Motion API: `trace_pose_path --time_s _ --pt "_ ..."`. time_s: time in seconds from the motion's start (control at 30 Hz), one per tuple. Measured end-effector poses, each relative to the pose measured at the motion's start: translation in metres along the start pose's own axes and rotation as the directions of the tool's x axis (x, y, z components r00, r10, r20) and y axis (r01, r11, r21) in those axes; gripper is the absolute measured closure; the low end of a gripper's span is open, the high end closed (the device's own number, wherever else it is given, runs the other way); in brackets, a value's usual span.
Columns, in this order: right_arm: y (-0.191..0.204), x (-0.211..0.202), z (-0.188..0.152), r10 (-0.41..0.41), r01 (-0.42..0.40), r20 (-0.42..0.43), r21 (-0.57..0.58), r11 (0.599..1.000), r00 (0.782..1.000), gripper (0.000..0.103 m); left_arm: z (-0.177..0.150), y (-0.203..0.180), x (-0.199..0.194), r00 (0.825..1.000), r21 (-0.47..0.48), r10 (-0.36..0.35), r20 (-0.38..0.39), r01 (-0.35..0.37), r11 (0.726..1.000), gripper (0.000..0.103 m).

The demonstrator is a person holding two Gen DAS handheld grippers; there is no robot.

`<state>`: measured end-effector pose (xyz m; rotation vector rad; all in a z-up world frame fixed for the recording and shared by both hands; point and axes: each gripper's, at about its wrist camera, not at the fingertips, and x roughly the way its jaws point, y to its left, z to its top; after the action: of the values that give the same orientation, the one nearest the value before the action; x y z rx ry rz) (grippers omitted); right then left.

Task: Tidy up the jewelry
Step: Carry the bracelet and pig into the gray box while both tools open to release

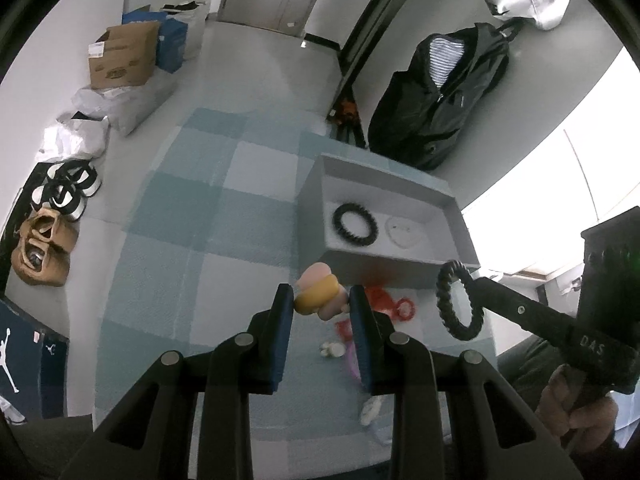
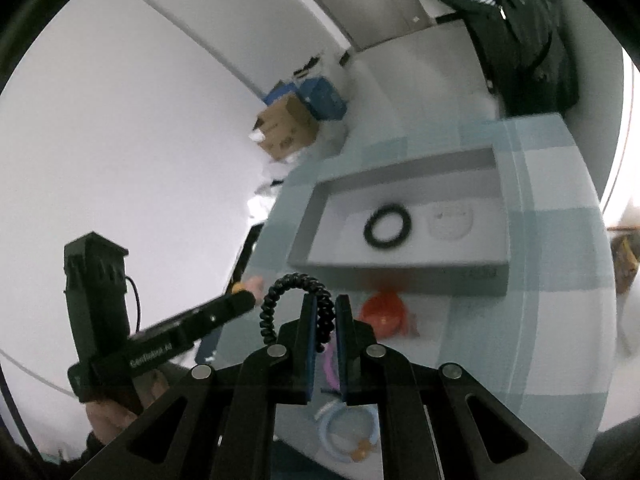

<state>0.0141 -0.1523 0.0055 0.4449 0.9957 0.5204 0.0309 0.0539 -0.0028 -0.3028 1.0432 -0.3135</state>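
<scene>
a black jacket (image 1: 444,96) hangs ahead and to the right of the left hand-held gripper. a cardboard box (image 1: 122,58) sits far ahead to its left, with sneakers (image 1: 70,190) and tan shoes (image 1: 42,248) nearer along the left wall.

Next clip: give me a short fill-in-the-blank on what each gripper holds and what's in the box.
1. The right gripper is shut on a ____ spiral bracelet.
2. The left gripper holds a yellow-and-____ soft piece.
3. The grey box contains ____ items.

Missing words: black; pink; two
</scene>
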Motion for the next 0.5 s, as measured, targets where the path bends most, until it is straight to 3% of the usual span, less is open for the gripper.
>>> trace_pose_path --time_s 0.23,0.5 --pt "-0.01 -0.005 0.025 0.001 -0.002 0.044 0.024 1.0 0.999 0.095 0.025 -0.028 0.001 1.0 0.057 -0.021 0.017 0.02 0.998 0.08" --pt "-0.025 -0.002 0.05 -0.048 0.045 0.058 0.054 0.998 0.997 0.095 0.054 -0.039 0.024 0.999 0.083 -0.028 -0.034 0.03 0.996 0.08"
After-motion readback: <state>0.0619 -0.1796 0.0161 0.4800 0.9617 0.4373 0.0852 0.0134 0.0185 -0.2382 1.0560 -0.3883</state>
